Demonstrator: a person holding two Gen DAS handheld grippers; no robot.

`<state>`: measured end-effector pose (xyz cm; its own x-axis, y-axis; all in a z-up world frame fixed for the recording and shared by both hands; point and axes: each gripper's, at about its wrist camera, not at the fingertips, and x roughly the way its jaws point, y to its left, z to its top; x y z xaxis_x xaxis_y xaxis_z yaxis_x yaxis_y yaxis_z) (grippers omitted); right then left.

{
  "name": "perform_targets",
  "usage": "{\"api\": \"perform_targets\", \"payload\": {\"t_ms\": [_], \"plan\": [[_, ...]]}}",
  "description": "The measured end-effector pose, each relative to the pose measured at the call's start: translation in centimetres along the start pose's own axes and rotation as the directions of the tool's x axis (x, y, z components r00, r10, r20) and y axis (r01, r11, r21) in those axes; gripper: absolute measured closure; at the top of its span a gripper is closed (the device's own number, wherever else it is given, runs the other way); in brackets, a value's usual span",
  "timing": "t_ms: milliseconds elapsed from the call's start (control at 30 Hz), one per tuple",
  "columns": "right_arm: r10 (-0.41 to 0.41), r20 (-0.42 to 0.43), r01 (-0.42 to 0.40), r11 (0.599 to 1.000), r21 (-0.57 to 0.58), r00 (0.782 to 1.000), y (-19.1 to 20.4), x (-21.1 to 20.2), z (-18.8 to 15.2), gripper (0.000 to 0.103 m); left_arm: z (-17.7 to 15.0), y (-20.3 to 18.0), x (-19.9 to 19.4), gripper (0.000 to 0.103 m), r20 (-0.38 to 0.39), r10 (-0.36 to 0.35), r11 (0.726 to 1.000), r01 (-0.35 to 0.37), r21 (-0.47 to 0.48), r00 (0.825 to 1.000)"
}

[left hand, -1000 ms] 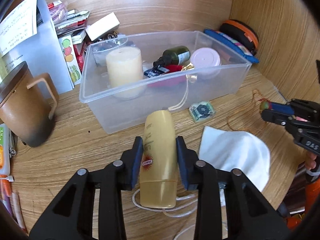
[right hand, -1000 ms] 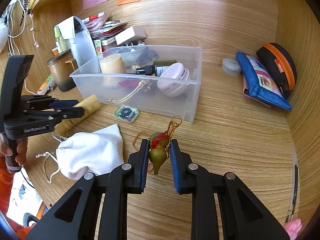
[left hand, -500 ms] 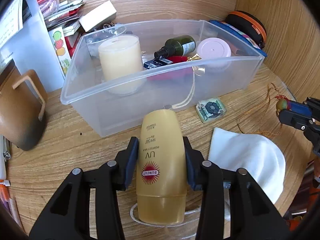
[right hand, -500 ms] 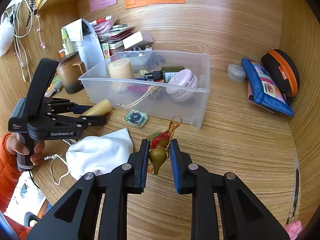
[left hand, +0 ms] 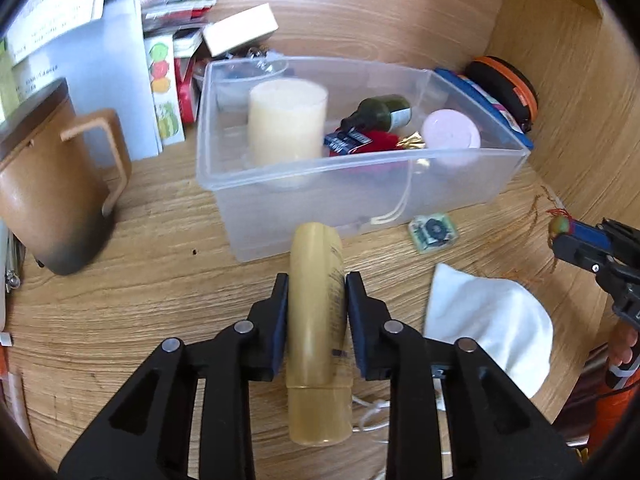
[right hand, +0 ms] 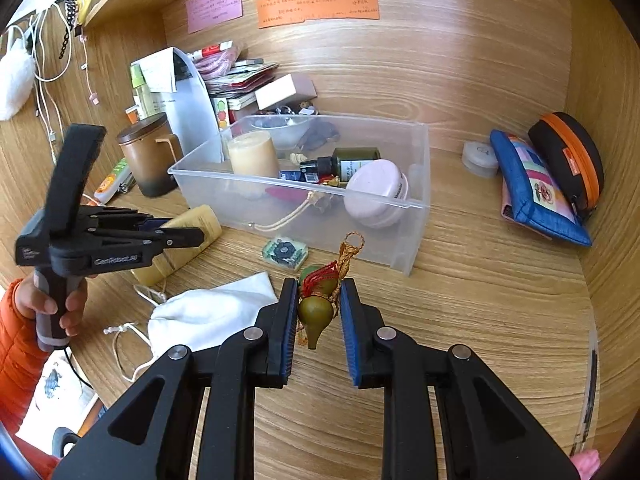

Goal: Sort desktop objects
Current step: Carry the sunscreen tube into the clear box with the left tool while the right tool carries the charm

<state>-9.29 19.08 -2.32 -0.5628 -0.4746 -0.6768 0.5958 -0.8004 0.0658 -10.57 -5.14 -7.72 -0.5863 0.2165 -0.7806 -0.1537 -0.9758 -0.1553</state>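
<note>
A home study nook: a wood-grain desk (right hand: 500, 320) boxed in by matching panels. Ahead of the right gripper (right hand: 319, 320), handwritten sticky notes (right hand: 318, 4) cling to the back wall; to its left stand stacked books and papers (right hand: 240, 80), a brown lidded mug (right hand: 148, 154) and dangling charger cables (right hand: 44, 60).

Both views are bright with even, soft daylight; shadows under things are faint. The left wrist view is slightly smeared by motion blur, most on the brown mug (left hand: 56, 196) and papers at upper left, where white paper nearly washes out. The right wrist view is sharper. Fisheye bending curves the wood walls and tabletop (right hand: 500, 320), and black vignette fills every corner.
</note>
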Motion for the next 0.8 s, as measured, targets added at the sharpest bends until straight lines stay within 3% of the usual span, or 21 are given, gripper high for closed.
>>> {"api": "perform_targets", "payload": {"t_ms": [233, 333, 800], "plan": [[0.012, -0.021, -0.012, 1.0, 0.005, 1.0, 0.3, 0.9, -0.2, 0.084, -0.1, -2.1, 1.2, 0.076, -0.018, 0.05, 0.995, -0.048, 0.089, 0.999], [0.011, -0.02, -0.011, 1.0, 0.003, 1.0, 0.4, 1.0, -0.2, 0.084, -0.1, -2.1, 1.3, 0.077, -0.01, 0.049, 0.996, -0.048, 0.081, 0.999], [-0.016, 0.069, 0.017, 1.0, -0.023, 0.997, 0.3, -0.9, 3.5, 0.084, 1.1, -2.2, -4.3, 0.078, 0.156, 0.073, 0.995, -0.082, 0.051, 0.985]]}}
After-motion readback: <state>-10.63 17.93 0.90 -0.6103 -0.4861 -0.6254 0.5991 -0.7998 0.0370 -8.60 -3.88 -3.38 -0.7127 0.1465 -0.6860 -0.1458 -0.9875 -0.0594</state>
